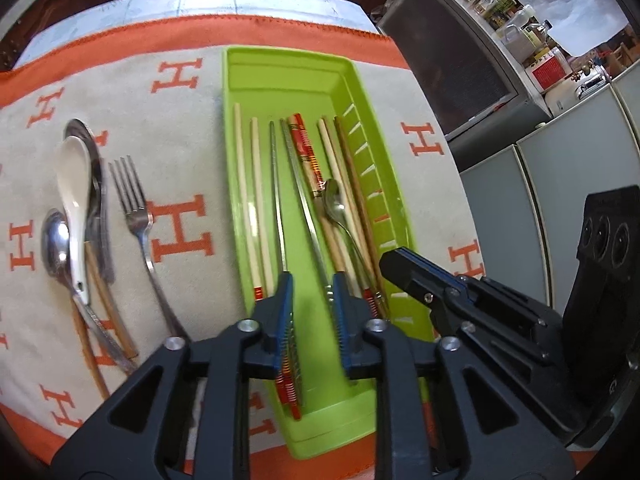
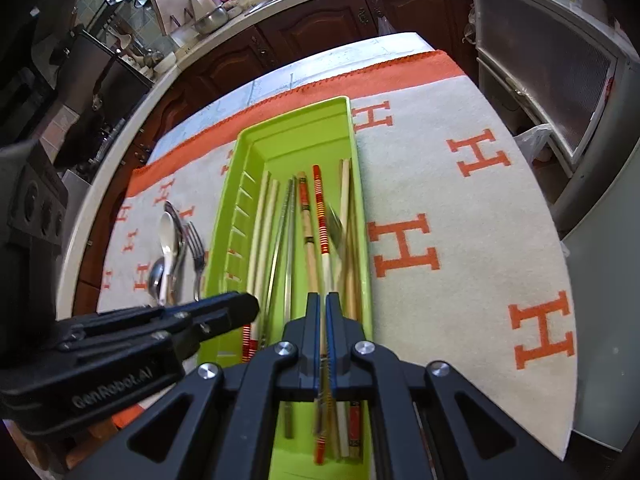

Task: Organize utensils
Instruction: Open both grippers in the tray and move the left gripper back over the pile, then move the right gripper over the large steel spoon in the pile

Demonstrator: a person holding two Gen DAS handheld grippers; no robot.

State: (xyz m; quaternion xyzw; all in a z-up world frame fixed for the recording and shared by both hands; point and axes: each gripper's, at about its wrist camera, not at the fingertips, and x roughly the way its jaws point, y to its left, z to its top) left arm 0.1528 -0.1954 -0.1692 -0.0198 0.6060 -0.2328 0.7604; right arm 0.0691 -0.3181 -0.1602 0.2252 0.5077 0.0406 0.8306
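Observation:
A lime-green tray (image 1: 288,60) lies on the cloth with several chopsticks lengthwise in it: pale wooden ones, metal ones and red-striped ones, plus a small metal spoon (image 1: 334,196). My left gripper (image 1: 312,280) hangs over the tray's near end, open; a red-striped chopstick (image 1: 286,384) lies beside its left finger, not pinched. My right gripper (image 2: 323,298) is shut on a red-striped chopstick (image 2: 321,216) that runs between its pads above the tray (image 2: 296,116). Each gripper shows in the other's view: the right gripper (image 1: 396,264) and the left gripper (image 2: 240,308).
Left of the tray lie a white ceramic spoon (image 1: 74,184), two metal spoons, a fork (image 1: 134,204) and brown wooden chopsticks (image 1: 108,304). The cream cloth with orange H marks (image 2: 460,208) covers the table. Cabinets and a counter stand beyond the table edge.

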